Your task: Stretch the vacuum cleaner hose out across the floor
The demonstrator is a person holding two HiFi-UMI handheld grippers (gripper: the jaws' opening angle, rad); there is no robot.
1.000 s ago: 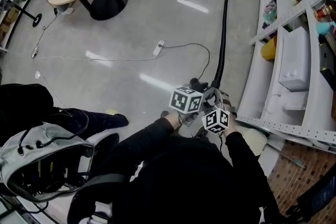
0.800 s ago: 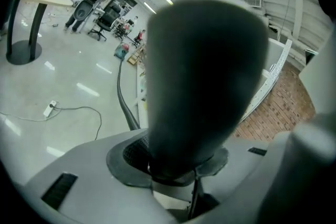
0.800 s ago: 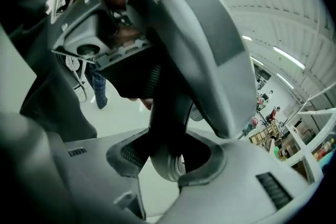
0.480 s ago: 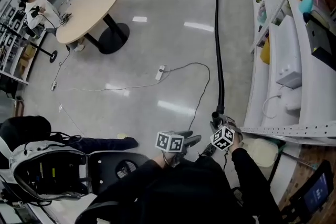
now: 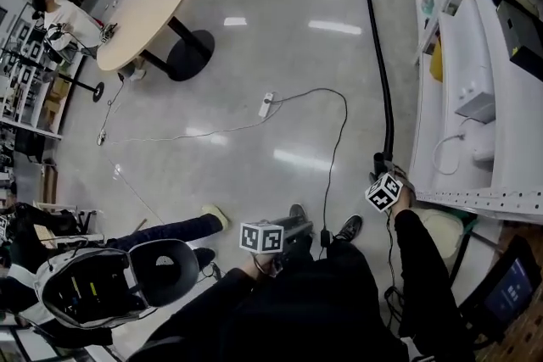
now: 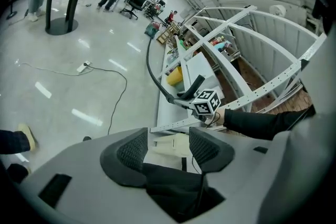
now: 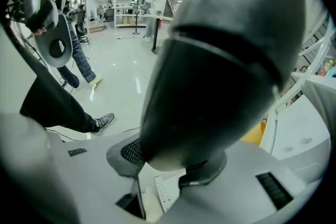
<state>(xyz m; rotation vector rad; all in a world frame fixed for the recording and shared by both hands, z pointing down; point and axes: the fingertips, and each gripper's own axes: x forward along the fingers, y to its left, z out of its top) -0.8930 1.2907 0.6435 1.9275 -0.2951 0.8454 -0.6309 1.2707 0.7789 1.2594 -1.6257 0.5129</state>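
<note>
The hose [image 5: 377, 55] lay along the floor [image 5: 280, 21], close beside the shelving [image 5: 458, 106] on the right, its near end between the jaws of the right claw [image 5: 382, 165]. The left claw [image 5: 299, 229] hung to that one's left, well apart from the hose. Far to the left stood the desk [image 5: 144, 4], with a power strip [image 5: 266, 104] on the floor between desk and hose.
</note>
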